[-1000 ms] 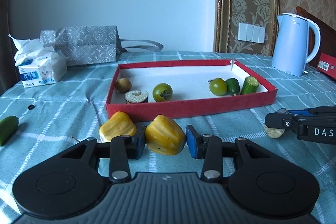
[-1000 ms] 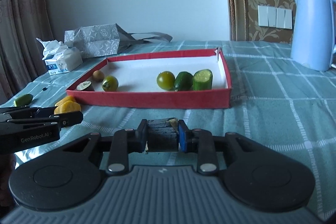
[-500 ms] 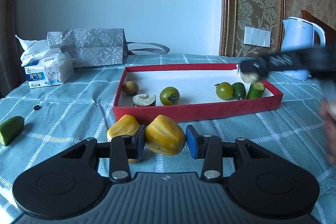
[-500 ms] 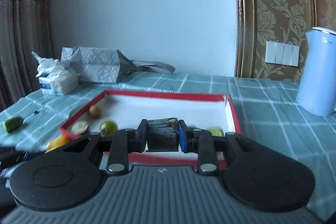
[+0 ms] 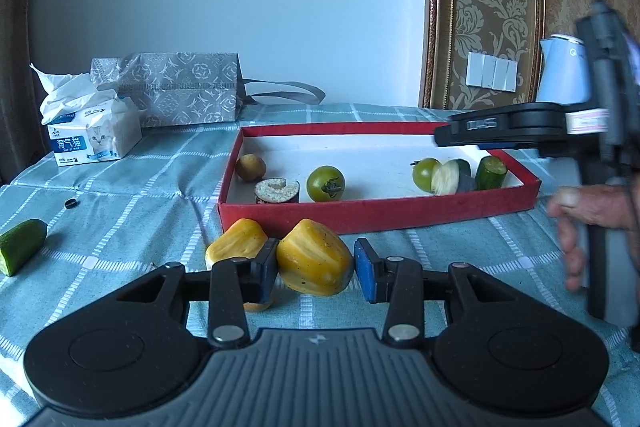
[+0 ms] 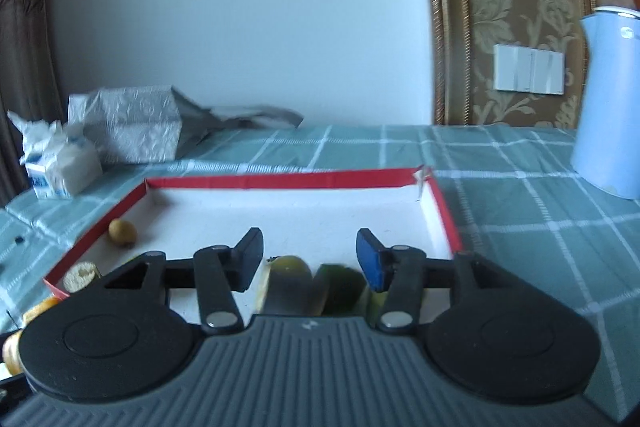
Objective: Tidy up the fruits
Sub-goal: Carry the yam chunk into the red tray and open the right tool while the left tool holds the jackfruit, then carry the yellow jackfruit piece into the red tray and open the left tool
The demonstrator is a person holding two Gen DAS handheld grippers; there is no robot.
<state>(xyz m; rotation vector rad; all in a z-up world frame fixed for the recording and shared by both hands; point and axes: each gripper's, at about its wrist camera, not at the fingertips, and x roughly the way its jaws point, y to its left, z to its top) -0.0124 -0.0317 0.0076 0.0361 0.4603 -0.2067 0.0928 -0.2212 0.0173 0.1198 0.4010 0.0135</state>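
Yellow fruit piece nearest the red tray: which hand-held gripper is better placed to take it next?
Left. The left hand-held gripper already straddles the yellow fruit piece; the right hand-held gripper hangs open over the red tray.

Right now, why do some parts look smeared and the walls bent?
Left wrist view: the right tongs and hand are motion-blurred; the red tray stays sharp. Right wrist view: fruit beneath the tongs is smeared. Both views: the fisheye lens bows the wall frame.
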